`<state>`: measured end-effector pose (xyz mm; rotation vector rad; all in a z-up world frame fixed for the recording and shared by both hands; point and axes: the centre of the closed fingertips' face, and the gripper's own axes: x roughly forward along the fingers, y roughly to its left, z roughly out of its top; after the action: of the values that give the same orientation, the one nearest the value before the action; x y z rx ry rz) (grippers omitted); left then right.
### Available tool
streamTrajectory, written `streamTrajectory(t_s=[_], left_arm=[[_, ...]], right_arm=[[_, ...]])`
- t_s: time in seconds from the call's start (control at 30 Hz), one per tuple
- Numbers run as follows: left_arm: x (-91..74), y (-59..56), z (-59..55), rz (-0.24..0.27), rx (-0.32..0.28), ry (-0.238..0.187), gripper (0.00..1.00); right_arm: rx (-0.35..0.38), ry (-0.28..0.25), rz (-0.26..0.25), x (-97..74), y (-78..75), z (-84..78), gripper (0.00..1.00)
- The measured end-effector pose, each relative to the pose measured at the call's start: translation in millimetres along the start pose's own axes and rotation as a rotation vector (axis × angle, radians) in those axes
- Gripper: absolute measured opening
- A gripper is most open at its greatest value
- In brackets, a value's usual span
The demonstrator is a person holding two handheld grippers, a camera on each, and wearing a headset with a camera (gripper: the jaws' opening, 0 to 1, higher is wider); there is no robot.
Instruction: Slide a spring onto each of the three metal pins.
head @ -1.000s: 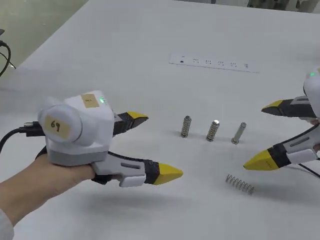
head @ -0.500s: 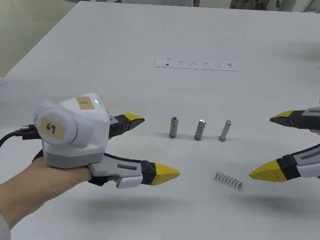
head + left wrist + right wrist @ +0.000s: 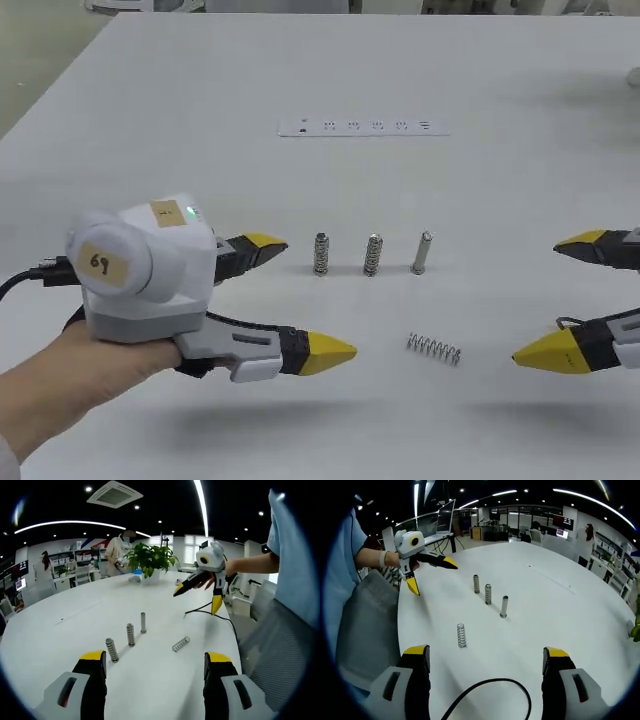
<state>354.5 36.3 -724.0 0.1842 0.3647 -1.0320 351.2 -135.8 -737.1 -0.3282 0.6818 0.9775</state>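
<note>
So the right gripper (image 3: 536, 298) is pulling off toward 3 o'clock. Its lower yellow tip was sitting right by the loose spring (image 3: 433, 348), and now there's a clear gap between them. The left gripper (image 3: 320, 296) drifts toward 3 o'clock too, so its upper tip is nearer the left-hand pin (image 3: 321, 254). The headset view has swung a bit as well.

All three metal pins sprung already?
No: the bare metal pin at the row's right end in the head view carries no spring, and a loose steel coil spring lies flat on the white table.
</note>
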Motion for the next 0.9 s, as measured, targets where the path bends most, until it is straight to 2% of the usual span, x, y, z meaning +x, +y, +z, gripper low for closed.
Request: streamTrajectory(t_s=[0.23,0.47,0.67,0.9], left_arm=[[8.1,-6.0,0.3,-0.043,0.018,0.015,0.76],[18.3,-13.5,0.2,-0.092,0.034,0.024,0.76],[28.0,-19.5,-0.9,-0.138,0.055,0.032,0.76],[39.4,-25.7,-2.9,-0.197,0.084,0.037,0.73]], right_arm=[[0.030,-0.033,-0.019,-7.1,2.9,-2.6,0.91],[0.048,-0.064,-0.034,-14.6,2.0,2.0,0.90],[0.063,-0.070,-0.044,-22.8,2.3,0.0,0.86],[0.083,-0.087,-0.045,-24.9,8.0,-2.3,0.87]])
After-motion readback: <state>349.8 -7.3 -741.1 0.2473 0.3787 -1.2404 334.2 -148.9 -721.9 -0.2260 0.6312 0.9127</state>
